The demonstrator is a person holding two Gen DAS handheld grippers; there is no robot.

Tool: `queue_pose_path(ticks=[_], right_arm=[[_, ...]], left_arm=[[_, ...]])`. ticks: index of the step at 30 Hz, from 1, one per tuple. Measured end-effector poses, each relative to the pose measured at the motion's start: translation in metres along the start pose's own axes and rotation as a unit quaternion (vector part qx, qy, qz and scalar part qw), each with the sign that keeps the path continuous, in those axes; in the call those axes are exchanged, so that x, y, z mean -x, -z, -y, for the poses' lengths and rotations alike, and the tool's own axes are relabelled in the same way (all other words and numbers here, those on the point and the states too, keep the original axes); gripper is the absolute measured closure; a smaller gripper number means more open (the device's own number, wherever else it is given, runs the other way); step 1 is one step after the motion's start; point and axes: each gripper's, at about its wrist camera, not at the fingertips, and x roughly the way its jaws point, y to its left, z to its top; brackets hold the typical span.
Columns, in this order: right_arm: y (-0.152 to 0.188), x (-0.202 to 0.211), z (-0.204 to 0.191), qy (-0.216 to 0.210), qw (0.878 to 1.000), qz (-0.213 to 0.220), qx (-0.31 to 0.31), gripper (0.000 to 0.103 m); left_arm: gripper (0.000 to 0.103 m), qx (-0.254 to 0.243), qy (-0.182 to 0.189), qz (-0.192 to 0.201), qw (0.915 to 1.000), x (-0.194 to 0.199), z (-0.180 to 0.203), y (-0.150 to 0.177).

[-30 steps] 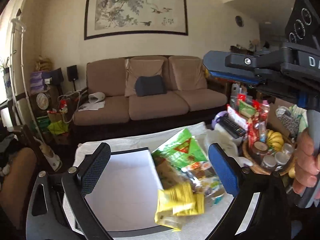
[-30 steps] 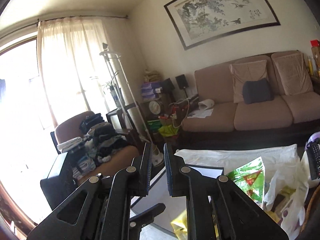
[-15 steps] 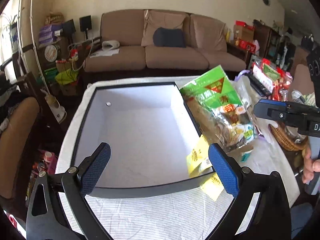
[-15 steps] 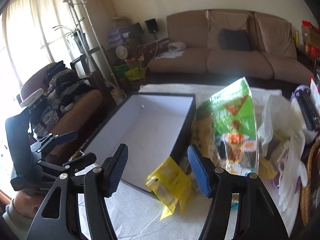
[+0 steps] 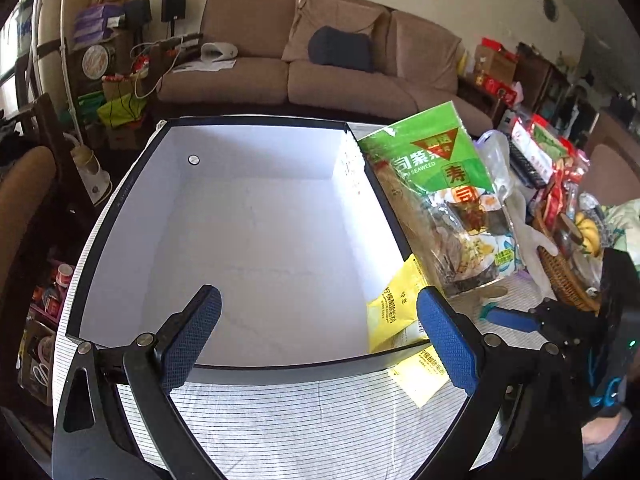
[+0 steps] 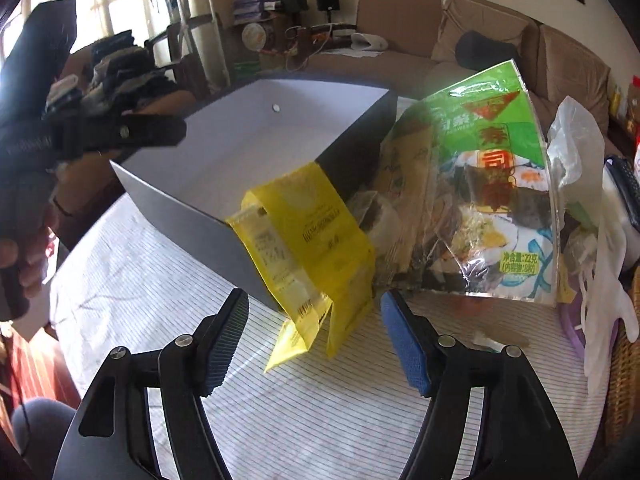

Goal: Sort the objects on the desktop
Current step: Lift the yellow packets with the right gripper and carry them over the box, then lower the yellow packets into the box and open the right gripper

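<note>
The right gripper [image 6: 314, 342] hangs over the striped tablecloth [image 6: 160, 280] with its jaws opening and nothing between them, aimed at the yellow packet [image 6: 304, 240] draped over the near corner of the white-lined box [image 6: 224, 148]. The packet's lower end dangles down the box's outer wall to just above the cloth, which likely explains the low, slanting approach: that loose tail is the easiest part to pinch. The left gripper [image 5: 316, 332] holds its jaws wide apart and empty above the box's near rim, apparently waiting over the drop spot.

Beyond the packet, a green seaweed bag [image 6: 488, 184] leans against the box's right wall, propped by the clutter behind it (plastic bags, a wicker basket [image 5: 560, 276]).

The left wrist view looks straight down into the box and shows it bare inside, with the packet's upper half lying against the inner wall. The right wrist view shows what that one cannot: the packet's fold over the rim and the tail hanging outside, plus a hand [image 6: 24, 256] gripping the left tool's handle.
</note>
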Motion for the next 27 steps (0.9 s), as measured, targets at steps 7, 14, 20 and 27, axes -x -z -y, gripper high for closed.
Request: queue_pose_path(ticks=[7, 14, 20, 27], right_arm=[[-0.006, -0.042, -0.014, 0.115, 0.99, 0.014, 0.077, 0.035], [-0.02, -0.028, 0.007, 0.097, 0.994, 0.054, 0.019, 0.092], [-0.061, 0.027, 0.011, 0.082, 0.99, 0.11, 0.015, 0.092], [-0.13, 0.072, -0.009, 0.071, 0.986, 0.137, 0.057, 0.092]], left_arm=[[0.004, 0.012, 0.004, -0.004, 0.9999, -0.005, -0.002, 0.004], [0.004, 0.02, 0.024, 0.002, 0.9995, 0.003, -0.001, 0.008], [0.004, 0.105, 0.115, 0.003, 0.9878, 0.02, -0.013, 0.019], [0.004, 0.098, 0.112, 0.05, 0.9876, 0.052, -0.017, 0.011]])
